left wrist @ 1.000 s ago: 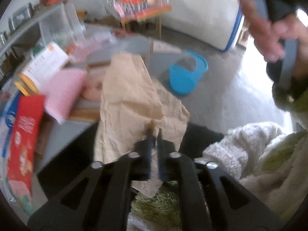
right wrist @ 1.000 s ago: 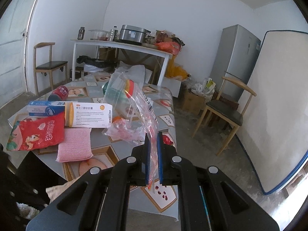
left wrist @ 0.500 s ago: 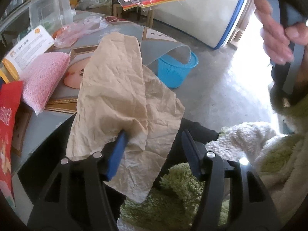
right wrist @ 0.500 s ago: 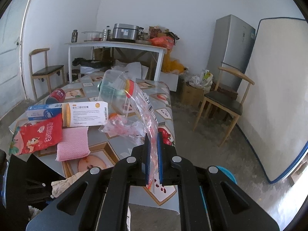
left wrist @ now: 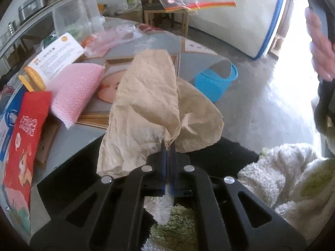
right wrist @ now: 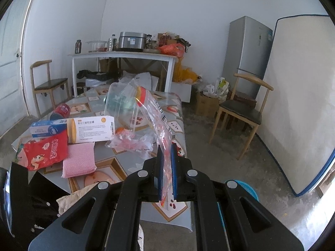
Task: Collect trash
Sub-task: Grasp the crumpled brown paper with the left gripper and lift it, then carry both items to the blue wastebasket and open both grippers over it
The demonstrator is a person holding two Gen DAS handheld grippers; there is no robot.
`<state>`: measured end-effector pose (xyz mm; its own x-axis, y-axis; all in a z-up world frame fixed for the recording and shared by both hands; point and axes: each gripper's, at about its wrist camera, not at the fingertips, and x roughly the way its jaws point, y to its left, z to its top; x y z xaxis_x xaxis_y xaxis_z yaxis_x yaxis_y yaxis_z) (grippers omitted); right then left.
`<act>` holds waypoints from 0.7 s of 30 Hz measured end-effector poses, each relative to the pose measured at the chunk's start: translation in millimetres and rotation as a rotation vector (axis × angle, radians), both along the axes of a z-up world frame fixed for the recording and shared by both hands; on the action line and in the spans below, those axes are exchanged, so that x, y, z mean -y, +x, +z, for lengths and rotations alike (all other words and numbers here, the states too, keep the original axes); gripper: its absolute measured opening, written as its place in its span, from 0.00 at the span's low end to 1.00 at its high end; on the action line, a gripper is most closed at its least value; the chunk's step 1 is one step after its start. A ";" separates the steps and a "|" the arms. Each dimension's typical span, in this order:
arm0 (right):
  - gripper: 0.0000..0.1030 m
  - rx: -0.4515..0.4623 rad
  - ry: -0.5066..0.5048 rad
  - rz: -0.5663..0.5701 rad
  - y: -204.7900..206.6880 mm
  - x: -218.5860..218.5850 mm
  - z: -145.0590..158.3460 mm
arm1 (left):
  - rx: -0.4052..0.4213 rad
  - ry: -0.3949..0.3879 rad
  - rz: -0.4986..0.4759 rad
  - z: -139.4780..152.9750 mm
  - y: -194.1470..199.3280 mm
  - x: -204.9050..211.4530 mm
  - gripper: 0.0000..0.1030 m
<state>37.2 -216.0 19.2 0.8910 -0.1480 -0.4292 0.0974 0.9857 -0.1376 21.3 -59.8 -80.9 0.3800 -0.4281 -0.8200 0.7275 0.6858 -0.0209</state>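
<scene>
Both claws are pinched tight: the left gripper (left wrist: 167,146) squeezes a big crinkly brown paper (left wrist: 150,108) held up in front of the table (left wrist: 69,138), and the right gripper (right wrist: 165,152) squeezes a thin, see-through plastic bag (right wrist: 156,115) with red print, lifted above the table edge. Only the left view shows the round blue basket (left wrist: 215,83) well, on the gray floor just past the table, plus the plastic bag hanging up high. Only the right view shows the wooden chair (right wrist: 240,108), the gray fridge (right wrist: 247,52), and the soft pink cloth (right wrist: 78,161) lying flat beside the shiny red packet (right wrist: 44,150).
</scene>
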 end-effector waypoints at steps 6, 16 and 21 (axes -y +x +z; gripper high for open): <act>0.07 0.033 0.040 -0.048 -10.2 24.6 5.4 | 0.012 -0.131 0.016 36.4 -6.3 -10.8 0.01; 0.07 0.050 0.168 -0.235 -30.4 106.9 -0.4 | -0.035 -0.369 -0.040 102.6 29.9 31.2 0.01; 0.07 0.028 0.274 -0.342 -39.2 161.6 -14.7 | -0.113 -0.392 -0.054 112.3 74.2 86.5 0.01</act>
<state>-2.0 -377.6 4.4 0.8225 -0.3202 -0.4701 0.4243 0.8958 0.1322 95.5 -146.3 31.5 0.2656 -0.7331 -0.6262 0.7404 0.5711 -0.3546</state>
